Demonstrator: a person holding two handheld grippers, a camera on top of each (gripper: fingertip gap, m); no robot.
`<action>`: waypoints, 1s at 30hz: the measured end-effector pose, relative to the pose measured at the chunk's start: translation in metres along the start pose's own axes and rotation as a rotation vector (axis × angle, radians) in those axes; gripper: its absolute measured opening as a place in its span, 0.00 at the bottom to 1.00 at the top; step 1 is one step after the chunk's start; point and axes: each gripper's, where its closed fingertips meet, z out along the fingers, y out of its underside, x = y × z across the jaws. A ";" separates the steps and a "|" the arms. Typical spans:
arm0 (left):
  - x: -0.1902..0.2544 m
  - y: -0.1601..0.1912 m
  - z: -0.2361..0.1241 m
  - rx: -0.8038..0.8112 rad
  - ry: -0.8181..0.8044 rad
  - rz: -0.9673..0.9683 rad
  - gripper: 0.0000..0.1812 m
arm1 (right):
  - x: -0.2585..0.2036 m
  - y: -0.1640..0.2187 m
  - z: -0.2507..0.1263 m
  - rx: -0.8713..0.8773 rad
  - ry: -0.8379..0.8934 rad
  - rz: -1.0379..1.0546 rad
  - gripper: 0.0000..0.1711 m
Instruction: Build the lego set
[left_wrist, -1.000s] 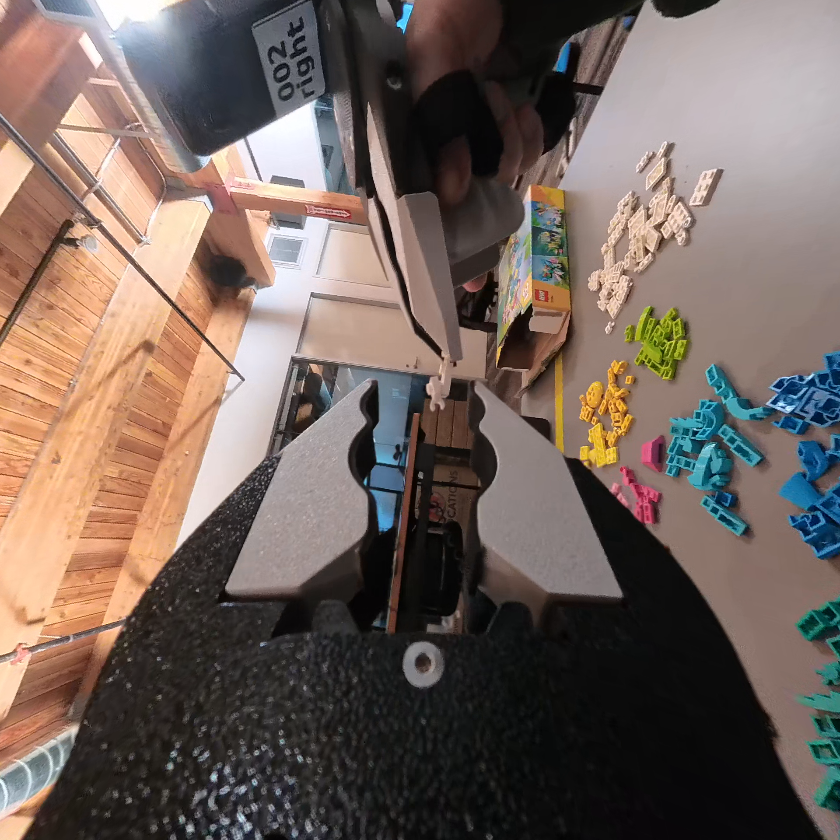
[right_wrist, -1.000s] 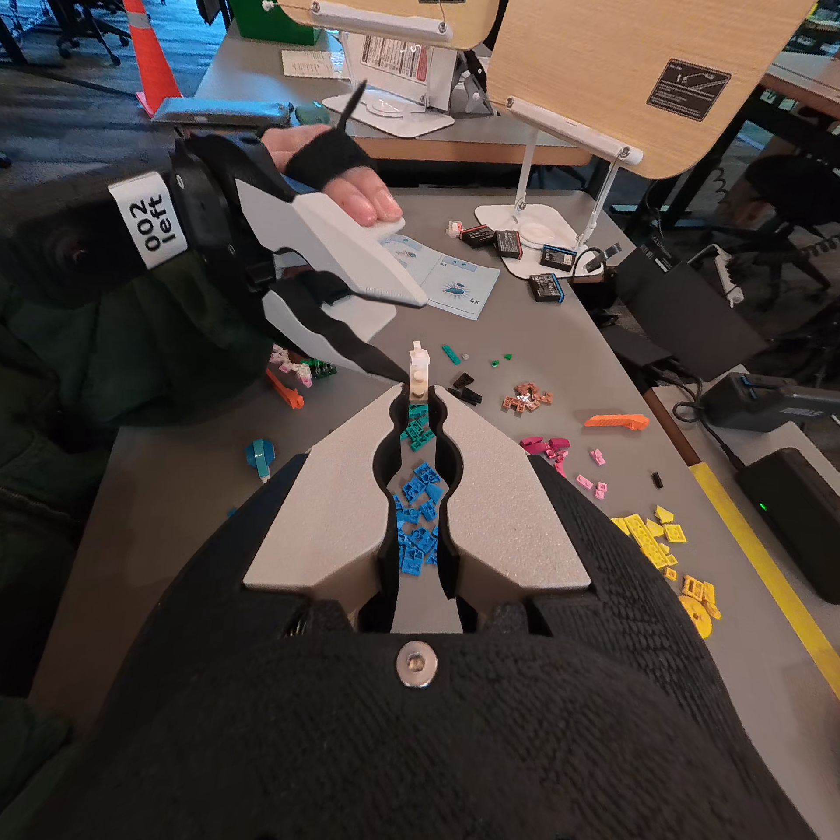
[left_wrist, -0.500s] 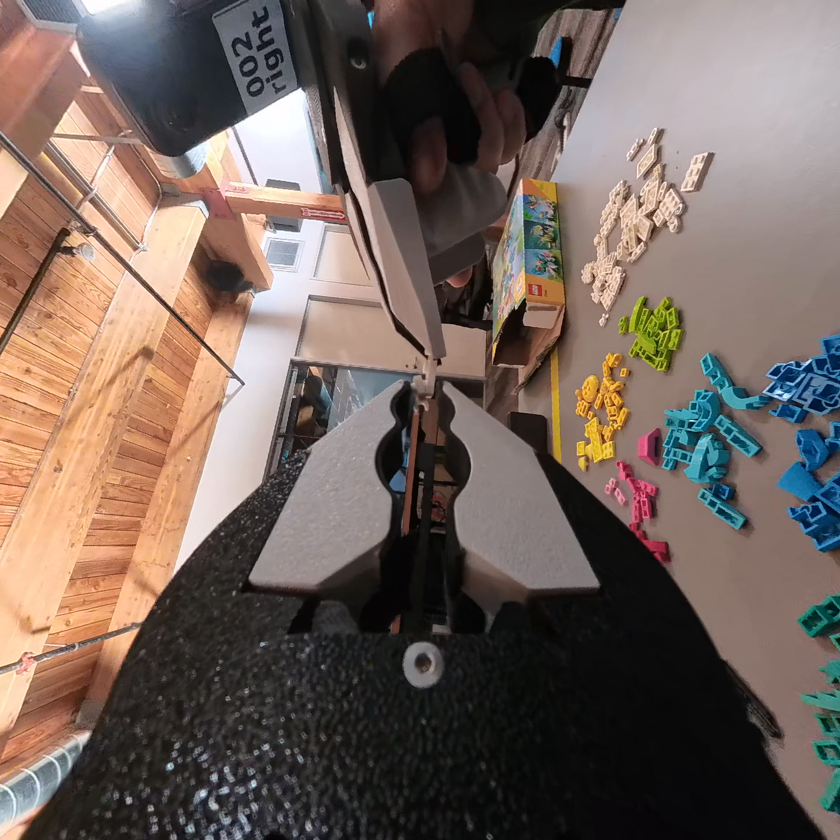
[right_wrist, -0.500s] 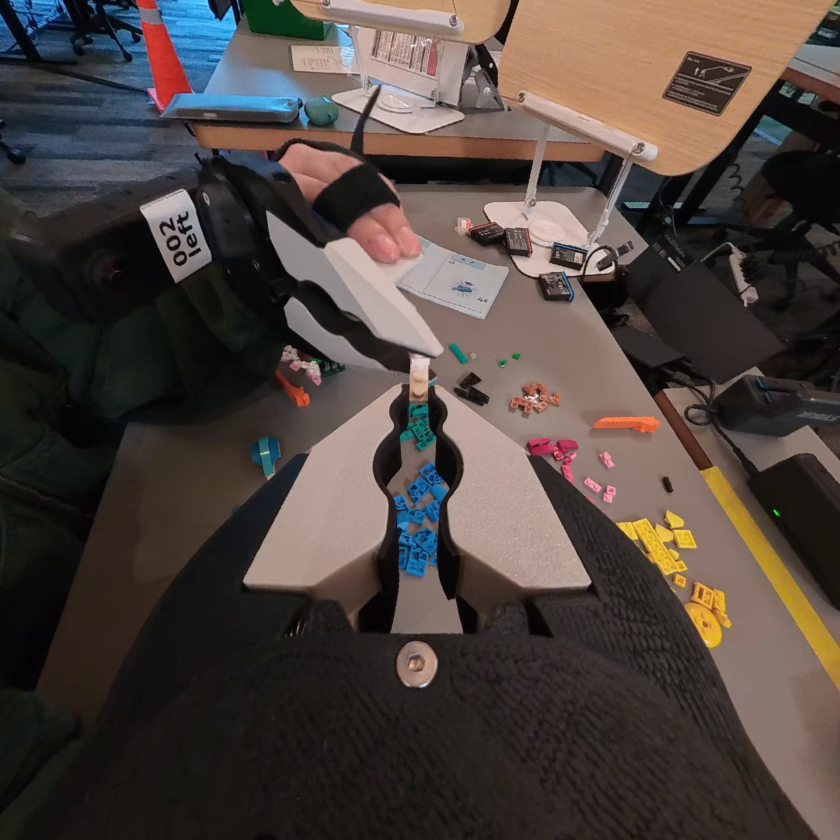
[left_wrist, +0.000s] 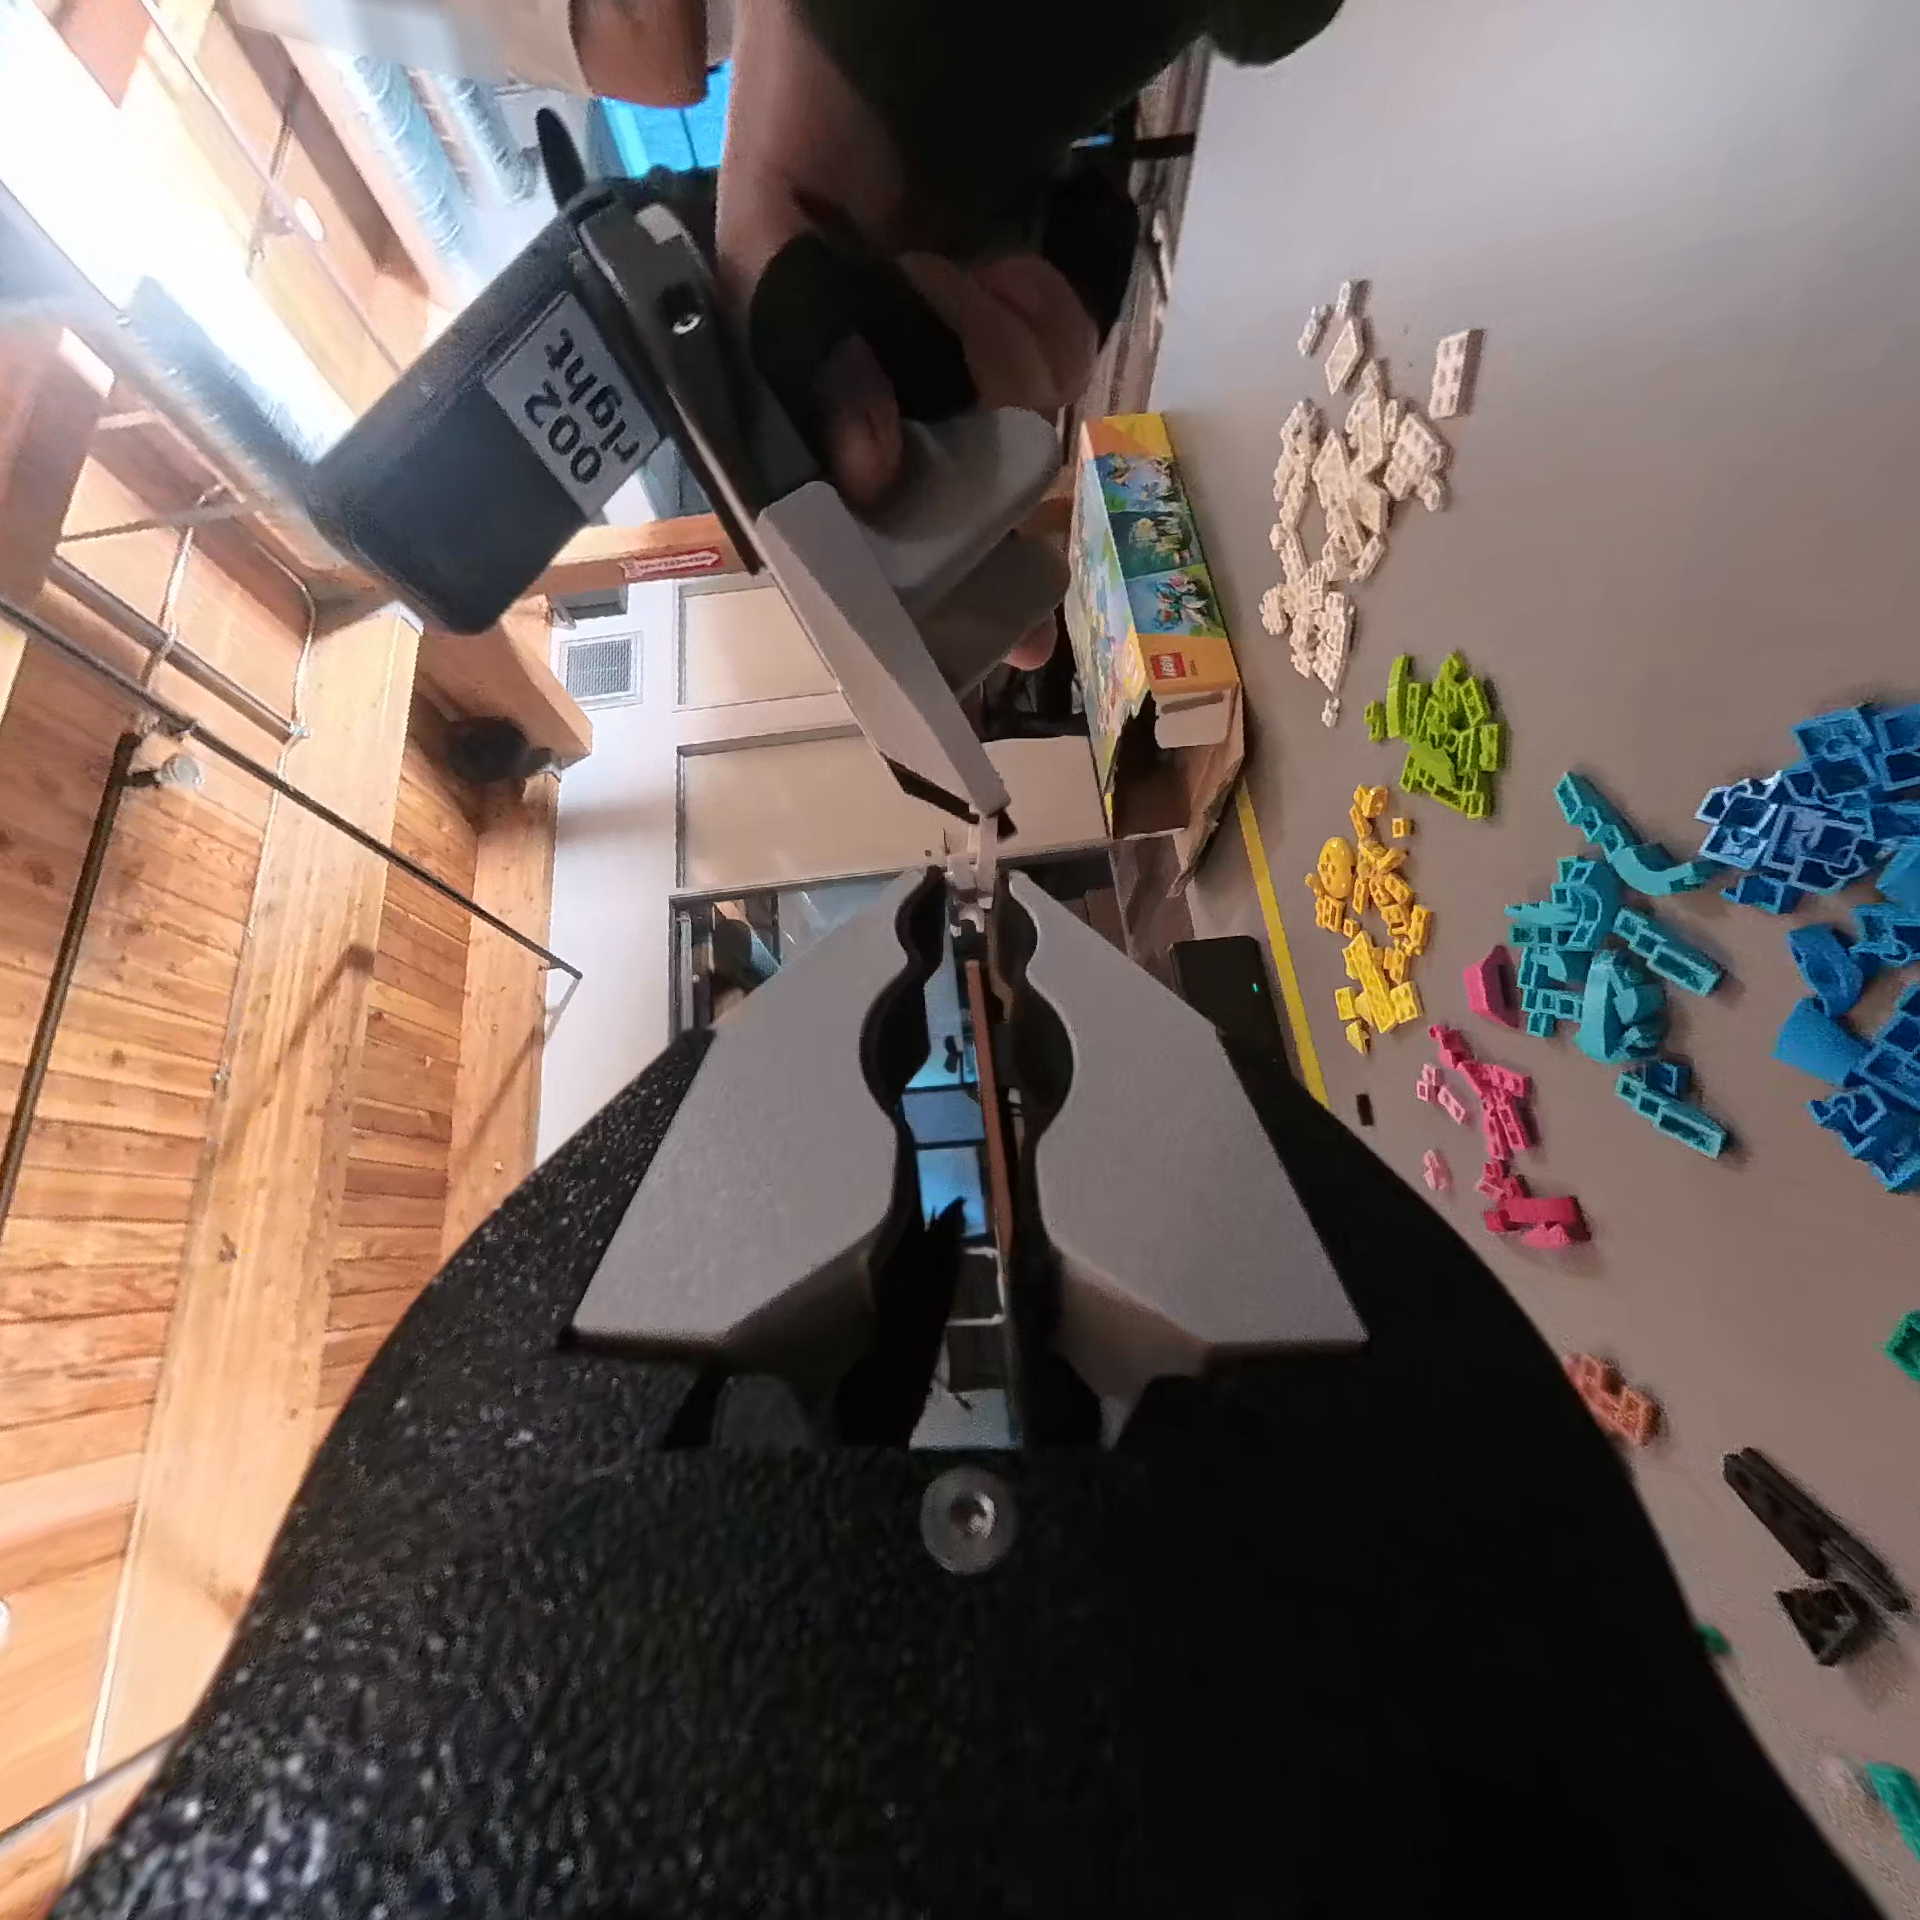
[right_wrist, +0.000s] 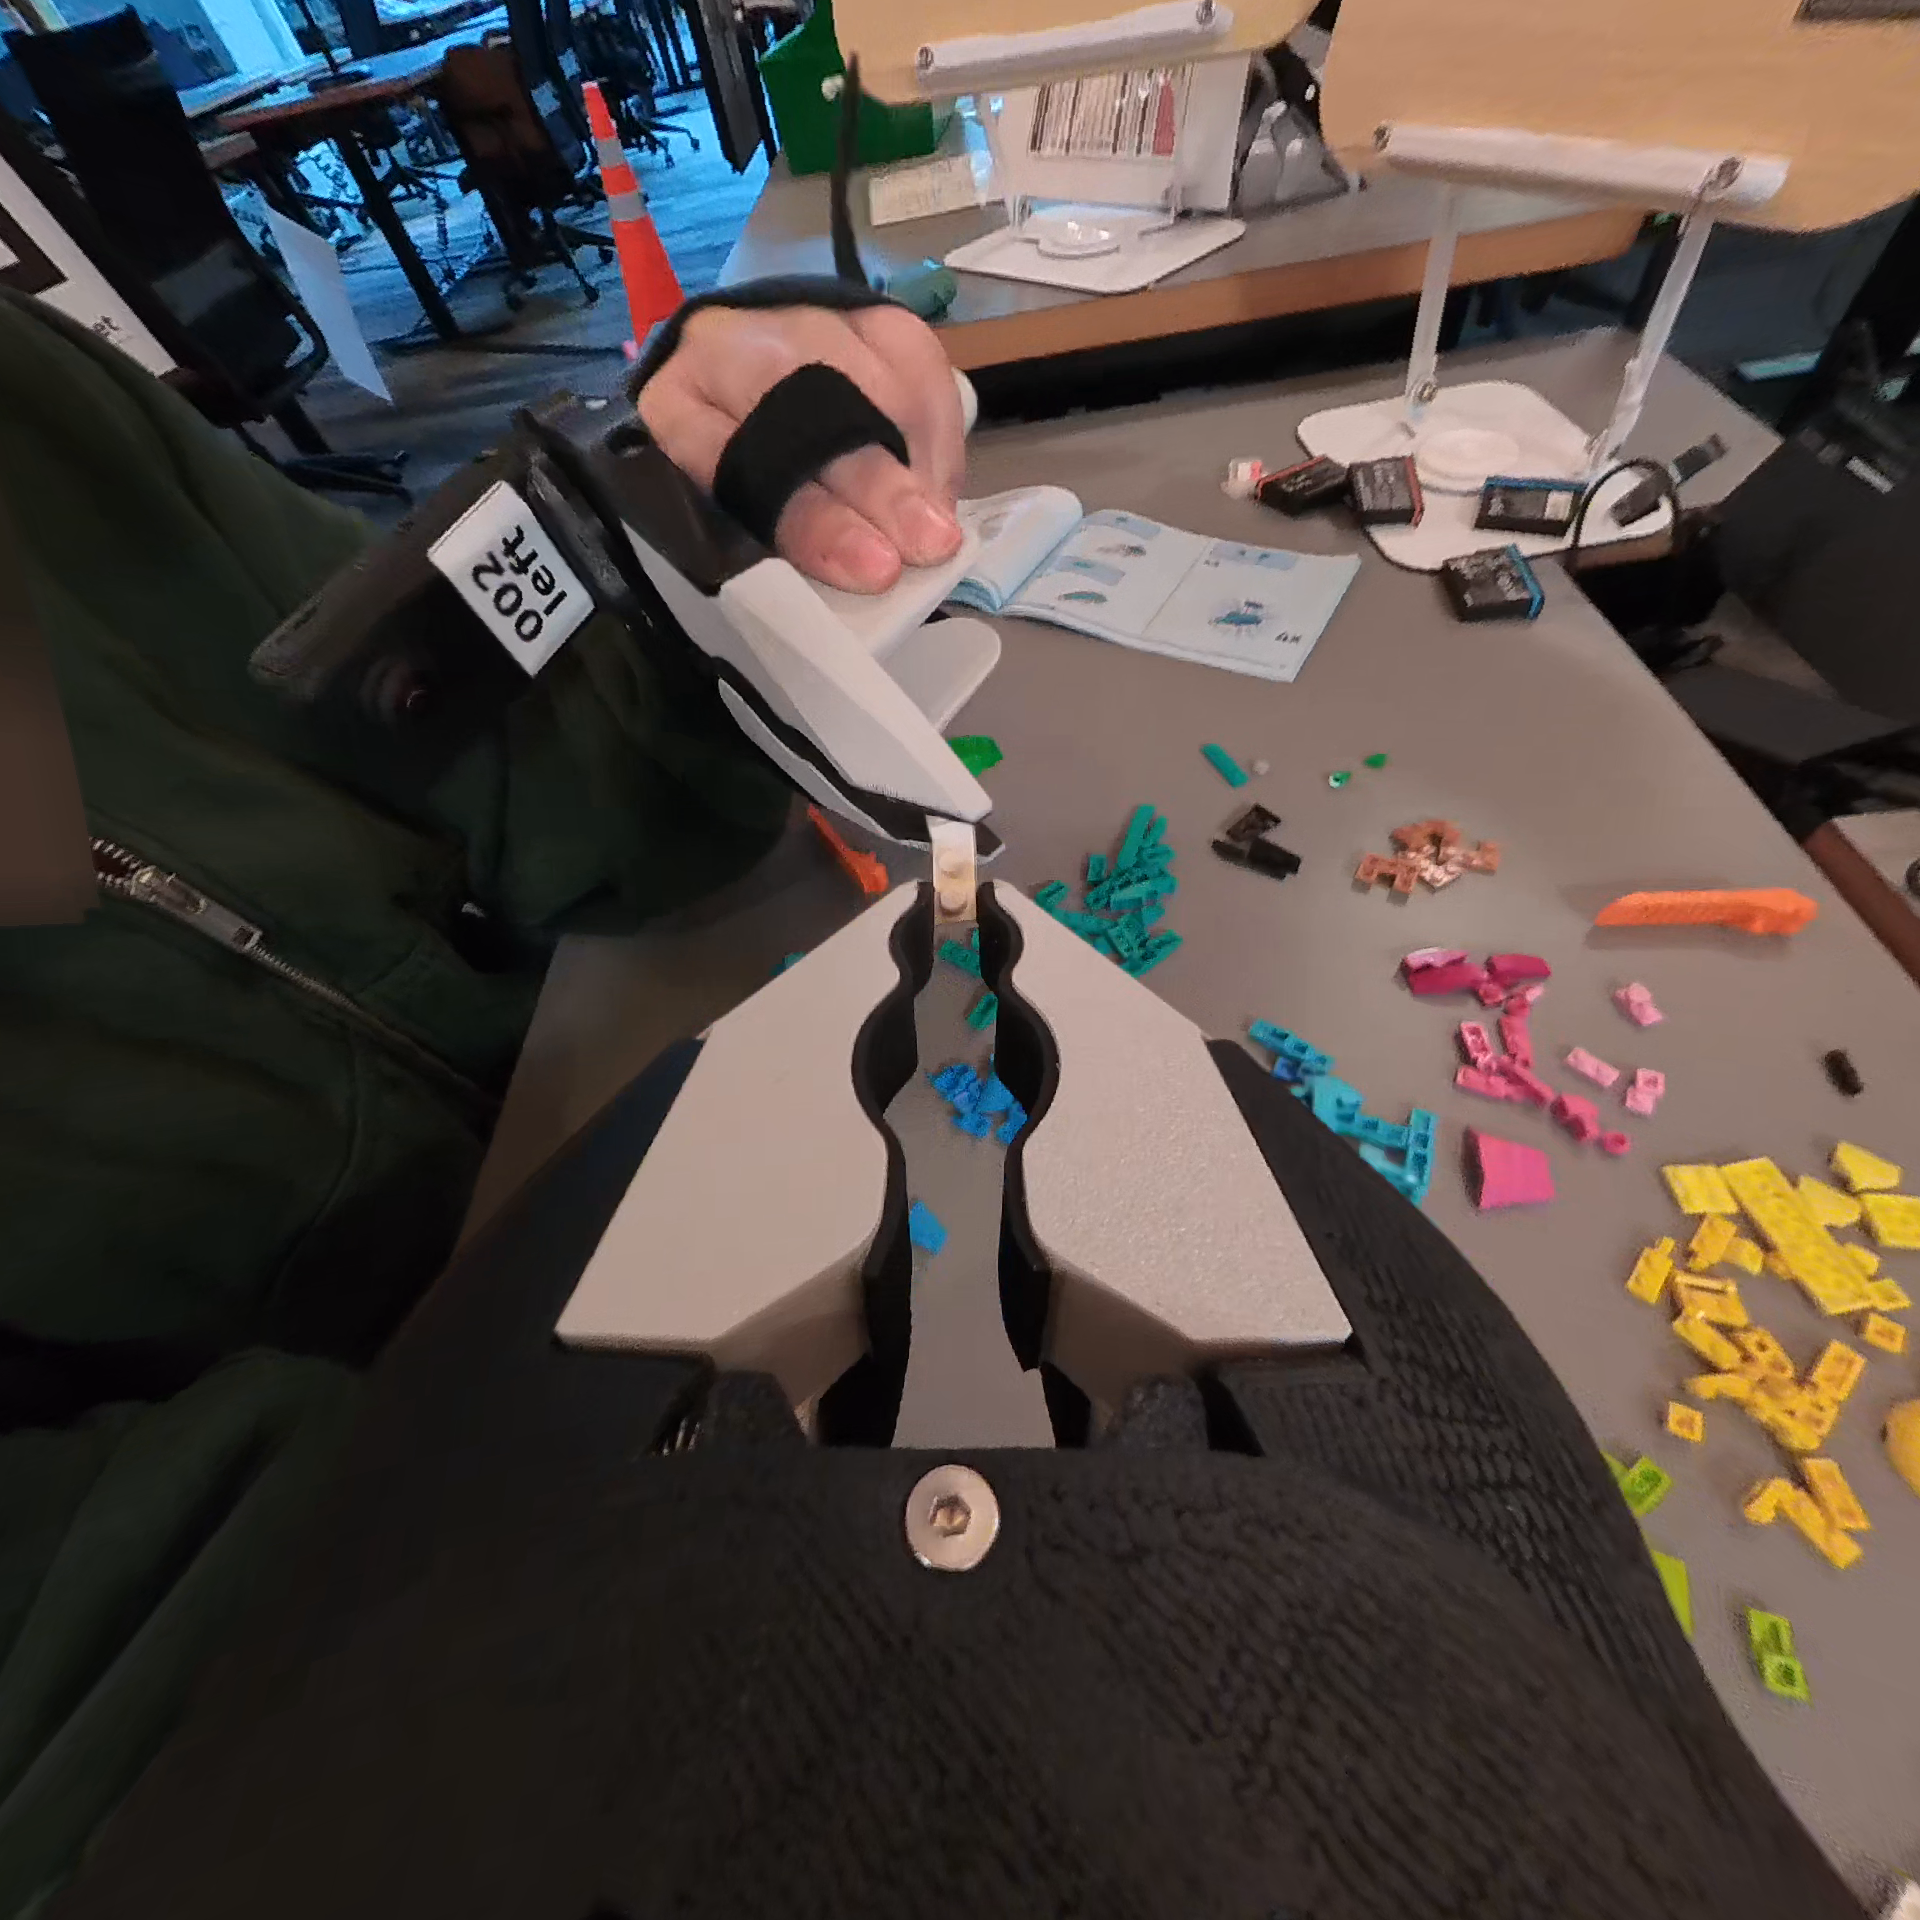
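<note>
White lego piece (right_wrist: 953, 871) pinched between the tips of right claw (right_wrist: 951, 902) and left claw (right_wrist: 961, 826) above grey tabletop (right_wrist: 1558, 727), both claws pressed onto it, sorted brick piles below, instruction booklet (right_wrist: 1153, 592) farther back

The right gripper (right_wrist: 954, 902) pinches the lower end of a small white lego piece (right_wrist: 952, 871) at its fingertips, held above the grey table (right_wrist: 1558, 727); the left gripper (right_wrist: 961, 826) closes on the piece's top end from the upper left; an open instruction booklet (right_wrist: 1153, 587) lies beyond; teal pieces (right_wrist: 1127, 894), pink pieces (right_wrist: 1507, 1049) and yellow pieces (right_wrist: 1787, 1288) are scattered to the right.
</note>
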 end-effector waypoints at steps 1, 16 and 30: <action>0.002 -0.004 0.002 0.005 0.006 0.015 0.03 | -0.001 0.003 -0.002 -0.009 -0.008 0.005 0.04; -0.021 0.009 0.003 0.029 -0.033 -0.439 0.03 | 0.007 -0.034 -0.019 0.149 0.201 -0.246 0.09; -0.075 0.002 -0.038 0.410 -0.022 -1.031 0.03 | -0.044 -0.094 -0.008 0.438 0.230 -0.736 0.12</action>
